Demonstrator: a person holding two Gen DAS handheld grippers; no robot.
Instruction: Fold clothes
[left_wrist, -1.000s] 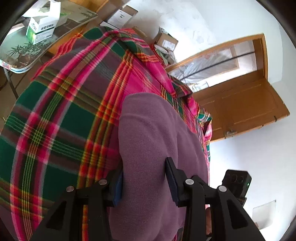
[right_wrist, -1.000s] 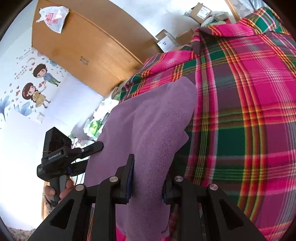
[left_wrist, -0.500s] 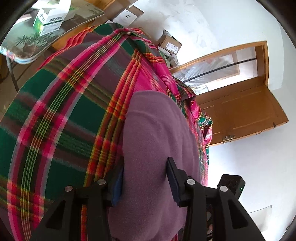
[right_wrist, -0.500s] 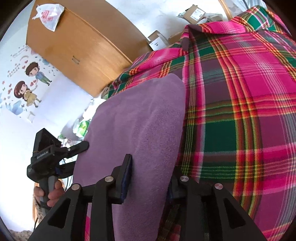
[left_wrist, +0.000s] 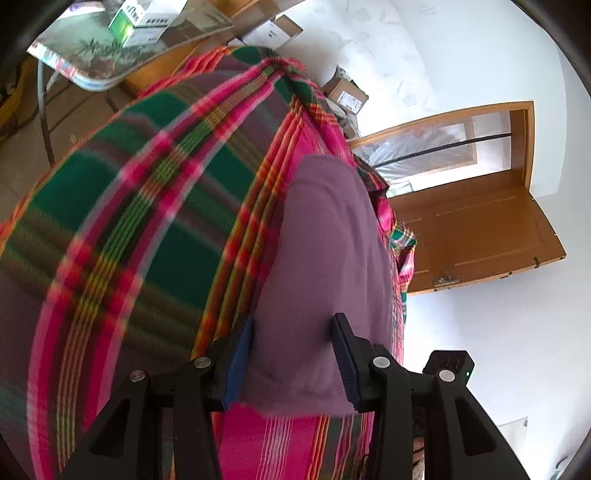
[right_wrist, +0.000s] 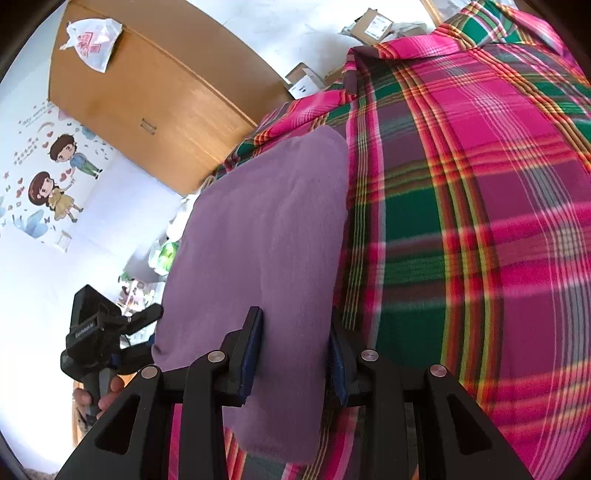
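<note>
Left wrist: both tools clamp the soft, smooth purple garment (left_wrist: 325, 258) over plaid cloth (left_wrist: 147, 221).

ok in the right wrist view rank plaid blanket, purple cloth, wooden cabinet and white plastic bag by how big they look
1. plaid blanket
2. purple cloth
3. wooden cabinet
4. white plastic bag

The cloth sits near the camera and the cabinet far back, so true sizes are unsure.

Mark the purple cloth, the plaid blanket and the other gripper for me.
purple cloth (left_wrist: 328, 258): left wrist view, middle of its flat face.
plaid blanket (right_wrist: 461, 229): right wrist view, a green and pink check.
left gripper (right_wrist: 99, 332): right wrist view, its black body, seen from the side.
</note>
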